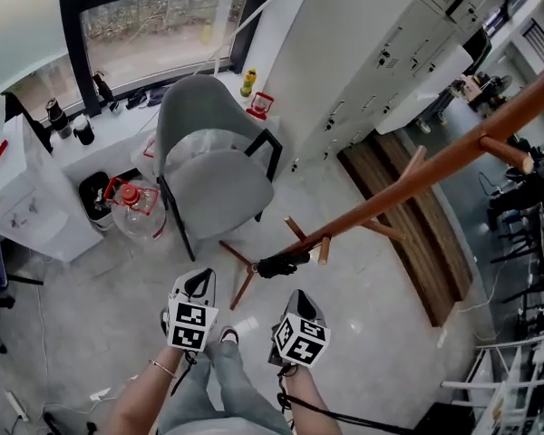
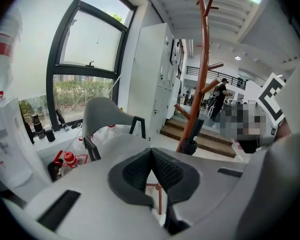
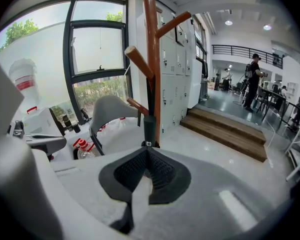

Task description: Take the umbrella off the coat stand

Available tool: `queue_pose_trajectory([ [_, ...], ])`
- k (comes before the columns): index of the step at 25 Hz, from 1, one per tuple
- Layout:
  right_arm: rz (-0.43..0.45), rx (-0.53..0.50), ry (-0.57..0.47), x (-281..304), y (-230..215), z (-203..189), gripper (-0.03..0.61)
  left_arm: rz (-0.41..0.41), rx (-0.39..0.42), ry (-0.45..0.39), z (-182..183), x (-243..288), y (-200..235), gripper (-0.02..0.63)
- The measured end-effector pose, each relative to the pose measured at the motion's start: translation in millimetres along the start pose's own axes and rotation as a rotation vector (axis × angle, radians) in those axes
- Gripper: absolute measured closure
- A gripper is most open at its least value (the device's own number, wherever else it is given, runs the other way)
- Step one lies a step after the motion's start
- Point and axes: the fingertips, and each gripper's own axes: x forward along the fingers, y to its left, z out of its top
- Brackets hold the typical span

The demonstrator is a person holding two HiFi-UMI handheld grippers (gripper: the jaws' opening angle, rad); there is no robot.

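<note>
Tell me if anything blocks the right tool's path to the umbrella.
Nothing visible does. The umbrella hangs low on the stand, straight ahead of the shut right tool, with only floor between them. The chair stands off to the left, outside that path.

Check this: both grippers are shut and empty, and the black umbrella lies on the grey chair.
Not the umbrella: the head view shows it hanging on the wooden coat stand, beside the grey chair. The left gripper and right gripper are shut and empty.
</note>
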Motion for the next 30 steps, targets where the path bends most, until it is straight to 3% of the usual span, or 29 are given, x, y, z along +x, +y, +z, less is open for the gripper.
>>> queue_pose_trajectory([
  [15, -0.028, 0.008, 0.132, 95, -2, -100, 0.574, -0.011, -0.003, 0.073, -88, 81, 35, 0.609],
  [22, -0.028, 0.049, 0.137, 120, 2, -114, 0.574, -0.018, 0.003, 0.111, -116, 99, 40, 0.609],
  [30, -0.012, 0.058, 0.125, 129, 3, -117, 0.572, -0.021, -0.008, 0.121, -123, 104, 45, 0.609],
])
